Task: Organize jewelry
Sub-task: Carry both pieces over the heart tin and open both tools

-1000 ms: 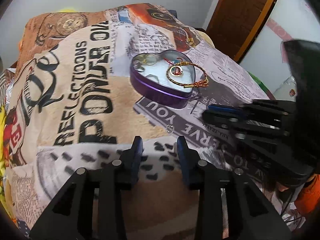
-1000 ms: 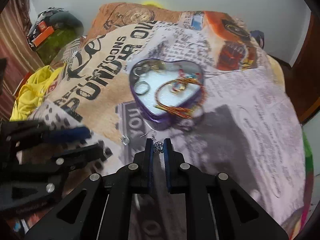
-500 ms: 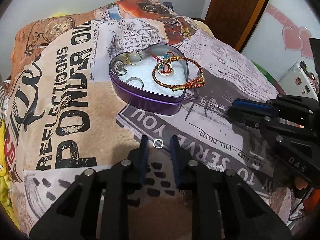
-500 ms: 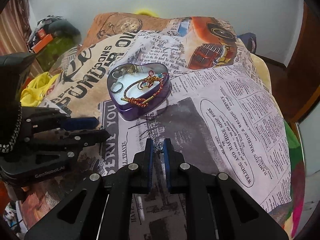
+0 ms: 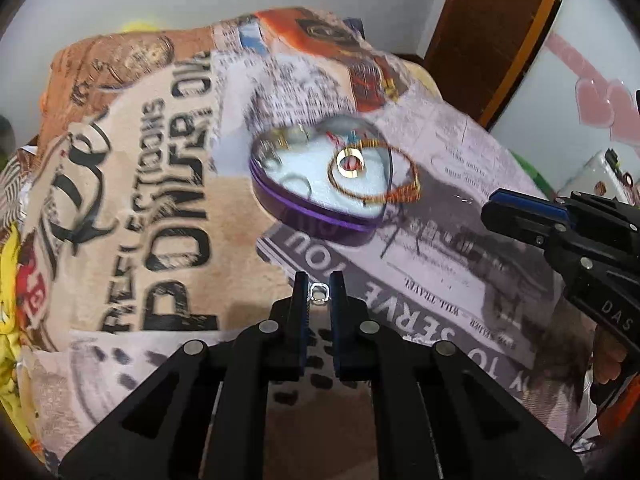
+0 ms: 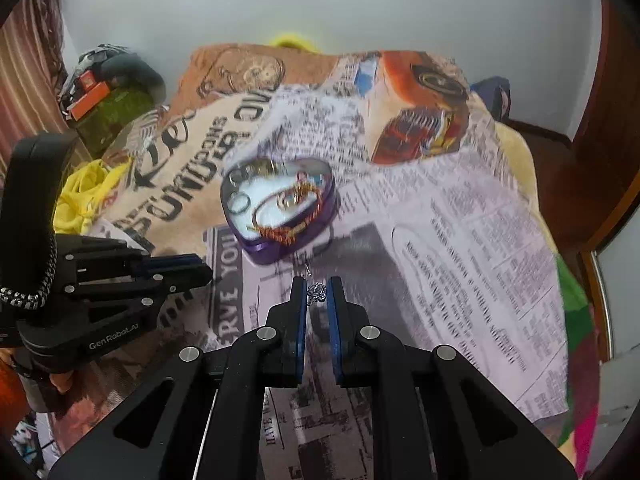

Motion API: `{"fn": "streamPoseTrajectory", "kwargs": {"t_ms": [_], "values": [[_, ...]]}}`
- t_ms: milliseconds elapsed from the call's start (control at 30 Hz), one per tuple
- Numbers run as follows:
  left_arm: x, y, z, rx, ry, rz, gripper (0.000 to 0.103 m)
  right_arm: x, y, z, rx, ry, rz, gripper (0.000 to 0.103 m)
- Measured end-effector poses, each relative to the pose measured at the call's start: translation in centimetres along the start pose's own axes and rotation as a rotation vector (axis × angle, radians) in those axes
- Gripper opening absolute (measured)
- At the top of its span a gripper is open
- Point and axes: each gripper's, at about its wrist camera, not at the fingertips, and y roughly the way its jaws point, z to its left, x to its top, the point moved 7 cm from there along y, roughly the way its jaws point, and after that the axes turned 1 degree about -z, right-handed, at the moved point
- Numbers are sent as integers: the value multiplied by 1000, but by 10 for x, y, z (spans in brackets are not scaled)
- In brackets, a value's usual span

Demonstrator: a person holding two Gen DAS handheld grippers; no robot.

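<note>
Left wrist view showed the left hand-held gripper (image 5: 319, 292) nearly closed, pinching a small silver ring (image 5: 319, 293), with the purple heart-shaped tin (image 5: 320, 216) of jewelry at 12 o'clock on a blanket (image 5: 168, 216) printed "TO SERVE YOU". In the right wrist view the right hand-held gripper (image 6: 317, 292), nearly closed, held a silver earring (image 6: 316, 291); "GenRobot.AI" marked the other tool at 9 o'clock.

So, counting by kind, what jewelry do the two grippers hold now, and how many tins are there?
Silver ring: 1, in left gripper
Silver earring: 1, in right gripper
Heart tin: 1
Total: 3
</note>
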Motion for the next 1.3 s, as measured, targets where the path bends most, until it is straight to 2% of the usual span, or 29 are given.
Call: {"fn": "streamPoseTrajectory", "kwargs": {"t_ms": [333, 600, 767, 967, 1300], "values": [[40, -49, 6, -10, -17, -143, 8, 40, -20, 8, 4, -19, -102, 9], [65, -51, 7, -28, -31, -187, 8, 66, -13, 21, 42, 0, -150, 9], [72, -40, 13, -41, -52, -185, 8, 63, 8, 25, 50, -9, -110, 9], [71, -16, 17, -78, -75, -139, 8, 52, 40, 22, 50, -11, -32, 9], [70, 9, 13, -135, -74, -100, 8, 42, 58, 21, 67, -10, 27, 9]]}}
